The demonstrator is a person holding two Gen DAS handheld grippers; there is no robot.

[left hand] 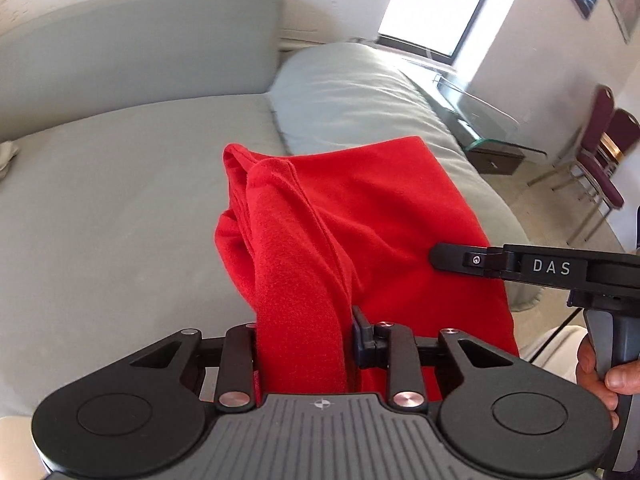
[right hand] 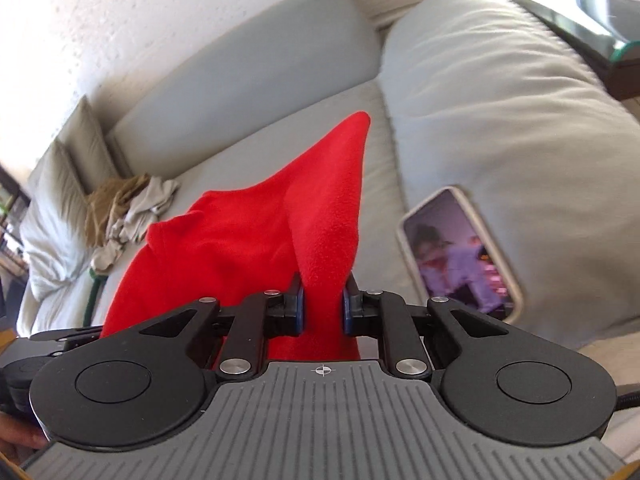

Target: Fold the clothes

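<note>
We see first the big grey sofa (left hand: 100,208), which fills most of both views, with its long seat, its backrest against the white wall and a thick padded armrest (right hand: 500,92) at one end. Above the seat hangs the red garment (left hand: 360,216), a soft fleece-like cloth, lifted off the cushion and stretched between our two grippers; its free part falls down in wide folds over the seat and near the armrest. In the left wrist view the left gripper (left hand: 304,344) is clenched on a thick bunched fold of the red garment, the cloth filling the gap between its fingers. In the right wrist view the right gripper (right hand: 322,304) grasps another part of the same cloth, and its blue pads (right hand: 349,306) press on a narrow fold that rises to a point above them. From the left wrist view the right gripper comes in from the right side, its dark finger lying against the red cloth, and a hand (left hand: 604,376) holds its handle. At the far end of the sofa lies a small heap of crumpled clothes (right hand: 128,208), beige and light grey, beside a white pillow (right hand: 52,240). On the armrest rests a phone (right hand: 460,252) with a lit screen. Beyond the sofa stand two dark red chairs (left hand: 604,148) near a glass table (left hand: 476,108)
</note>
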